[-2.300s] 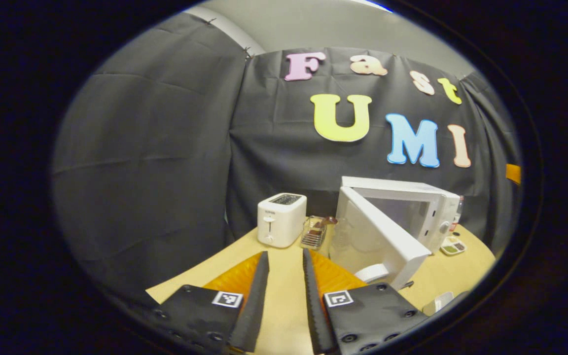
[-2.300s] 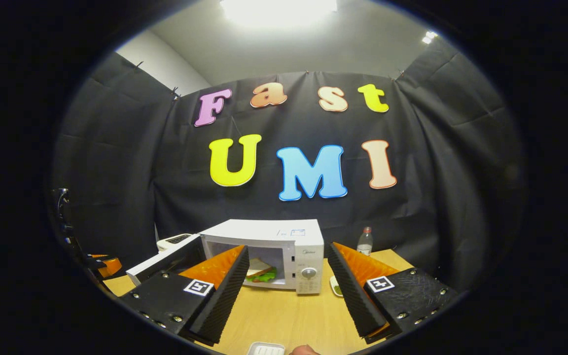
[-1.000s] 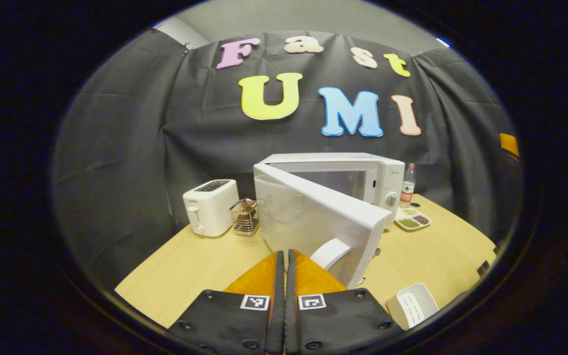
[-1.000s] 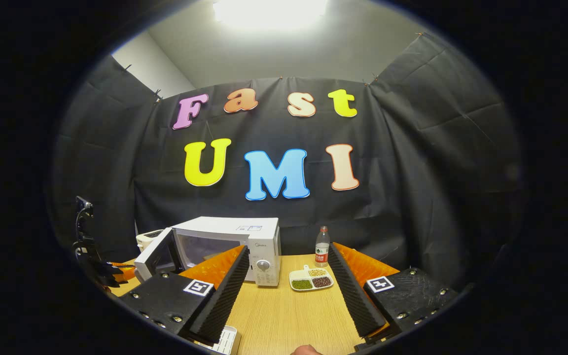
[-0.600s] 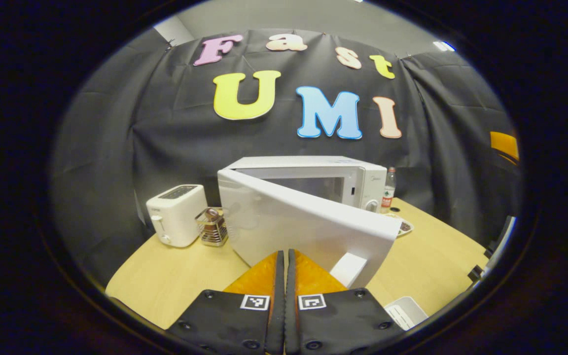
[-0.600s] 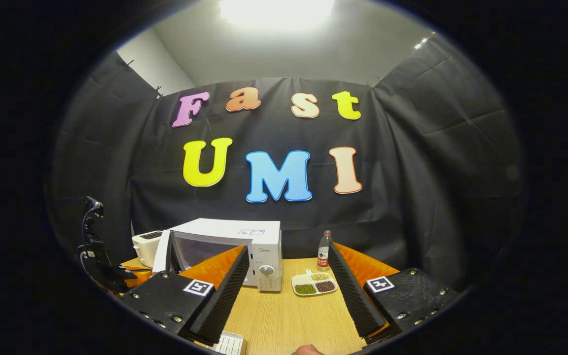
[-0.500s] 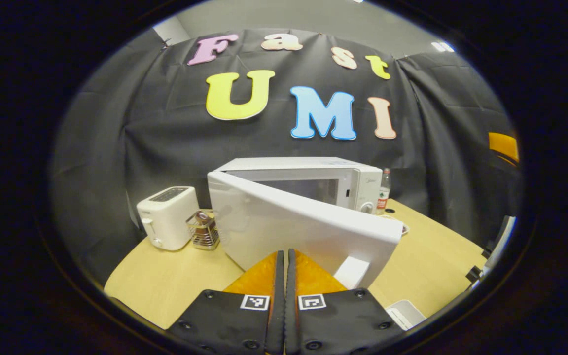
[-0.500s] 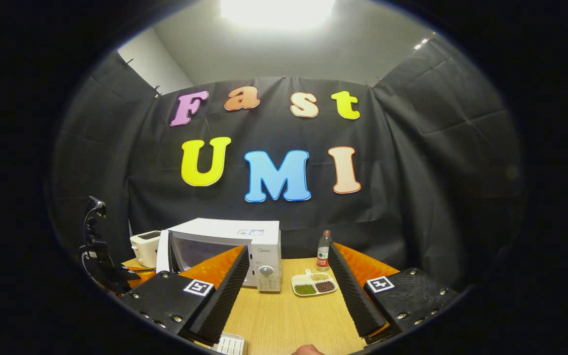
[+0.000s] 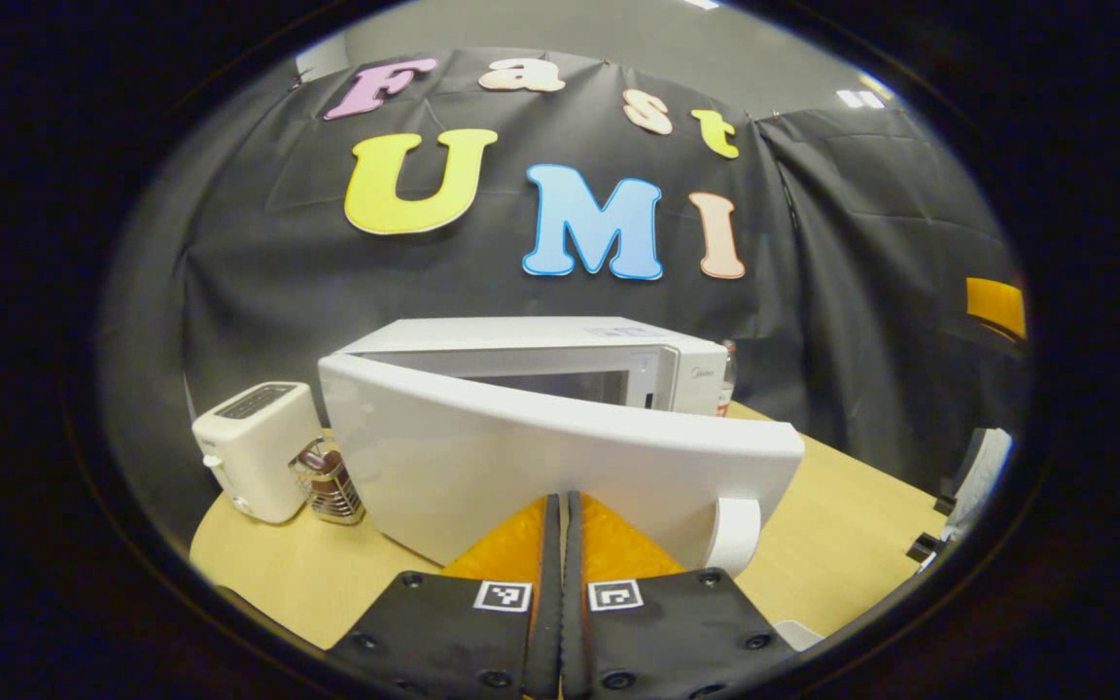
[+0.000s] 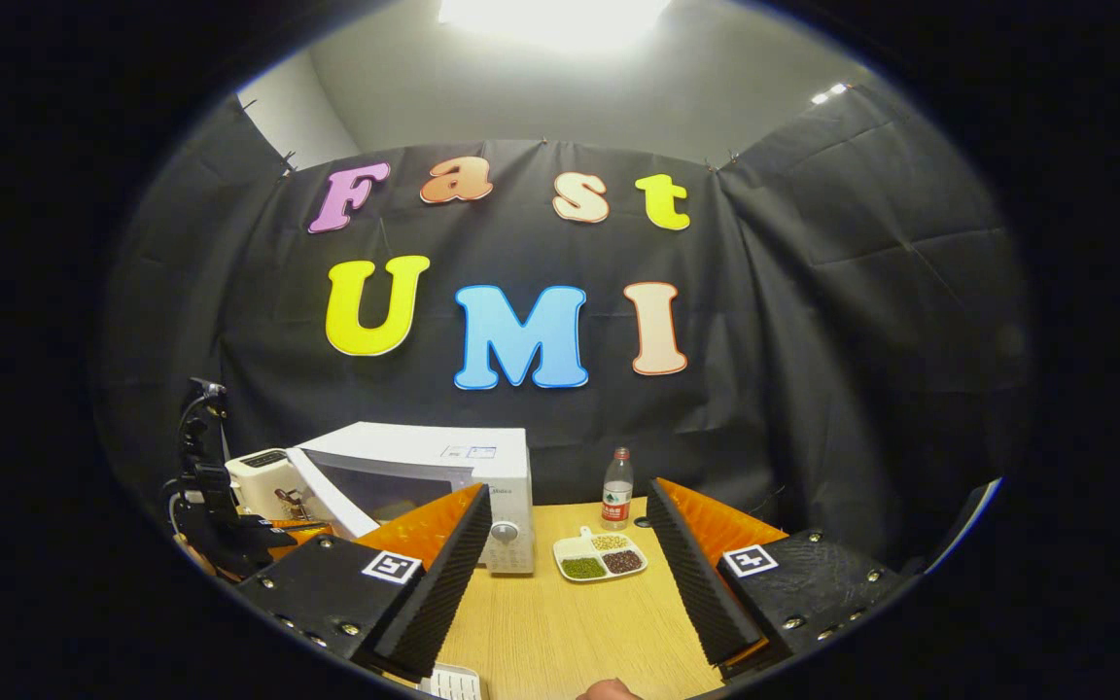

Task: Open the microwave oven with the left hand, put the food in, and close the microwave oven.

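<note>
In the left gripper view, the left gripper (image 9: 560, 506) was closed tight, holding nothing, its tips right at the microwave (image 9: 560, 389) door (image 9: 541, 457), which stood partly open. A toaster (image 9: 254, 447) stood beside it.

In the right gripper view, the right gripper (image 10: 565, 506) was wide open and empty. The microwave sat far off to its left, and a plate (image 10: 599, 559) and bottle (image 10: 616, 491) showed on the table (image 10: 560, 632).

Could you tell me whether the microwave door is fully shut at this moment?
Not yet: the microwave door stands ajar, angled out from the microwave, with the shut left tongs at its outer face.
</note>
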The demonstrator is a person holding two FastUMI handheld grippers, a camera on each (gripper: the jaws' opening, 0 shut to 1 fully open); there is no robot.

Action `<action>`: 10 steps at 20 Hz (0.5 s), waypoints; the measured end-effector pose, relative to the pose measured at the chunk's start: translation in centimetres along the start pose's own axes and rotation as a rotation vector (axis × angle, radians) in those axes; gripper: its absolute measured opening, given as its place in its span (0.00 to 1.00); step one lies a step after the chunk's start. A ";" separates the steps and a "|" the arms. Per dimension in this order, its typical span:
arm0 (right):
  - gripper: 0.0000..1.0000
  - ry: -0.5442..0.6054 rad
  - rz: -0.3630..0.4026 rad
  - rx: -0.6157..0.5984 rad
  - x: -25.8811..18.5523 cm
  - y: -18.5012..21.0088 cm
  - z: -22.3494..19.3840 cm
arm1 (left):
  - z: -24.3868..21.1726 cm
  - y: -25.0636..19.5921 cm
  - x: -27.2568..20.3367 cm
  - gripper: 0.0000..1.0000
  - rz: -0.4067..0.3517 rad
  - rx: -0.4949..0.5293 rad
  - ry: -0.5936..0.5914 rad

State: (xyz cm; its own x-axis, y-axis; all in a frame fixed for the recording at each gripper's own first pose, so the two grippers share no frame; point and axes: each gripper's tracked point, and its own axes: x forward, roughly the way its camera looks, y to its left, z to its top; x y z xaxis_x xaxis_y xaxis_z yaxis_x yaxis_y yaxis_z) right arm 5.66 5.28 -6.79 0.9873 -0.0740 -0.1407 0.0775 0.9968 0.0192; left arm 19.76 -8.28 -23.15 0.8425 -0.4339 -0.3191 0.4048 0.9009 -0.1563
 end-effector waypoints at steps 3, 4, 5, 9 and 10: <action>0.97 0.006 -0.038 -0.003 0.3 -0.5 0.0 | 0.3 -0.3 2.1 0.07 -0.027 0.006 -0.002; 0.97 0.008 -0.052 -0.006 0.5 -0.6 0.0 | 0.4 -0.4 2.8 0.07 -0.034 0.005 -0.002; 0.97 0.009 -0.064 -0.007 0.5 -0.8 -0.1 | 0.6 -0.4 3.5 0.07 -0.039 0.009 -0.003; 0.97 0.017 -0.104 -0.011 0.7 -1.1 -0.4 | 1.2 -0.6 6.1 0.07 -0.062 0.014 -0.008; 0.97 0.021 -0.112 -0.015 0.7 -1.2 -0.5 | 1.3 -0.6 6.6 0.07 -0.063 0.017 -0.008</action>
State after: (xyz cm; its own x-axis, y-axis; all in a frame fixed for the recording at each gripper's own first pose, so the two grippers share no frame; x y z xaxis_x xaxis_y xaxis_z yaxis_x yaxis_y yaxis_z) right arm 6.22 4.01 -7.45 0.9693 -0.1849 -0.1620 0.1853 0.9826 -0.0128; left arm 25.55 -11.68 -23.99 0.8180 -0.4900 -0.3013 0.4632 0.8717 -0.1601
